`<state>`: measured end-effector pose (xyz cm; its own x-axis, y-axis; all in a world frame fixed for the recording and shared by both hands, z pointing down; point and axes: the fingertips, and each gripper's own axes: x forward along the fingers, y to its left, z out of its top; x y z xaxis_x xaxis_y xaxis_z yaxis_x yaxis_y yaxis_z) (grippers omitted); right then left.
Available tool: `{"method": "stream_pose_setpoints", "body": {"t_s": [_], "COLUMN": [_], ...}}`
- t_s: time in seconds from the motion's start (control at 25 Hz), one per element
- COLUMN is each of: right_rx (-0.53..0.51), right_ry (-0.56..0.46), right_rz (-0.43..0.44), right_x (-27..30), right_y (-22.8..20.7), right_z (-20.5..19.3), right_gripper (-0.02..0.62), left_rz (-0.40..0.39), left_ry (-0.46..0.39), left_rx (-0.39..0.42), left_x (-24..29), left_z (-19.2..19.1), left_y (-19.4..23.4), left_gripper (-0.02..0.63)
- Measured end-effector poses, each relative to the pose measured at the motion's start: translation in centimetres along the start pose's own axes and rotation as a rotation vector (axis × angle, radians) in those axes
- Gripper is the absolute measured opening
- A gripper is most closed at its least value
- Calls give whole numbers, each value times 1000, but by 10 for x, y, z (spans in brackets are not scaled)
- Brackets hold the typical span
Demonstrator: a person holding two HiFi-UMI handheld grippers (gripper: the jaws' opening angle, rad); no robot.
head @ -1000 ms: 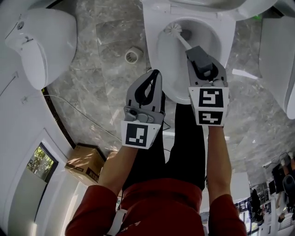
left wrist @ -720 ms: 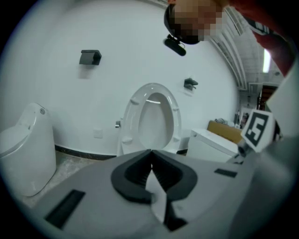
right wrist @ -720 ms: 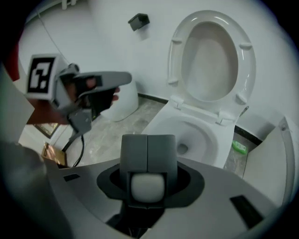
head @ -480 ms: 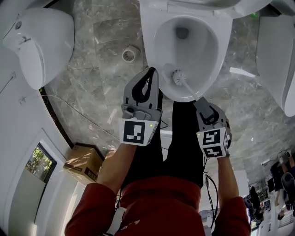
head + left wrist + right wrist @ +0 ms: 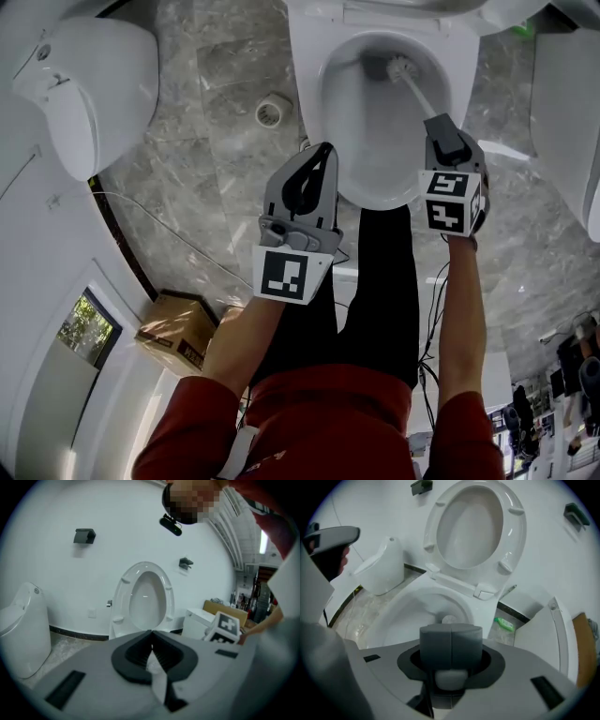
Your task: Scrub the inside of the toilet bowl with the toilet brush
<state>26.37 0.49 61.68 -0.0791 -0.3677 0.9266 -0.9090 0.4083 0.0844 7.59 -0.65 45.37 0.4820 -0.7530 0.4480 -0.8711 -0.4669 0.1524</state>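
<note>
The white toilet bowl (image 5: 349,141) fills the top middle of the head view, its seat and lid (image 5: 474,524) raised. A white toilet brush (image 5: 401,67) has its bristle head low at the back right of the bowl, close to the drain hole. Its thin handle runs down and right into my right gripper (image 5: 439,124), which is shut on the handle (image 5: 450,677) and points steeply down over the bowl's right rim. My left gripper (image 5: 322,152) hovers by the bowl's front left edge, jaws shut (image 5: 151,633) with nothing between them.
A second white fixture (image 5: 89,89) stands at the left, and a round floor drain (image 5: 272,112) lies between it and the toilet. A white bin (image 5: 562,122) stands at the right, a green bottle (image 5: 504,623) behind the bowl, and a cardboard box (image 5: 173,333) at the lower left.
The brush head swept from the bowl's back left to its front rim, then to the back right by the drain. My right gripper followed; the left barely moved.
</note>
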Motion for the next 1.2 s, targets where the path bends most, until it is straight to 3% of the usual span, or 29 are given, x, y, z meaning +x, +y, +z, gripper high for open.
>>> {"method": "stream_pose_setpoints", "body": {"t_s": [0.16, 0.28, 0.4, 0.52, 0.6, 0.72, 0.92, 1.2], "right_rx": [22, -38, -87, -103, -53, 26, 36, -184], "right_ry": [-69, -80, -32, 65, 97, 82, -32, -197], "right_rz": [86, 127, 163, 151, 151, 154, 182, 315], "right_x": [31, 28, 18, 16, 10, -24, -134, -282], "right_y": [37, 68, 84, 72, 60, 46, 34, 75], "right_z": [50, 55, 28, -18, -40, -42, 7, 112], "right_gripper": [156, 156, 156, 155, 155, 155, 155, 155], "left_rz": [9, 22, 32, 34, 34, 55, 153, 352], "left_ry": [13, 12, 9, 1, 0, 0, -61, -154], "left_rx": [4, 0, -5, -5, -6, -17, -60, -61], "left_x": [-3, -5, -6, -5, -6, -17, -54, -157], "left_z": [-5, -6, -5, 0, 5, 18, 68, 140], "left_y": [5, 11, 15, 15, 14, 15, 25, 46], "left_gripper": [0, 0, 0, 0, 0, 0, 0, 0]}}
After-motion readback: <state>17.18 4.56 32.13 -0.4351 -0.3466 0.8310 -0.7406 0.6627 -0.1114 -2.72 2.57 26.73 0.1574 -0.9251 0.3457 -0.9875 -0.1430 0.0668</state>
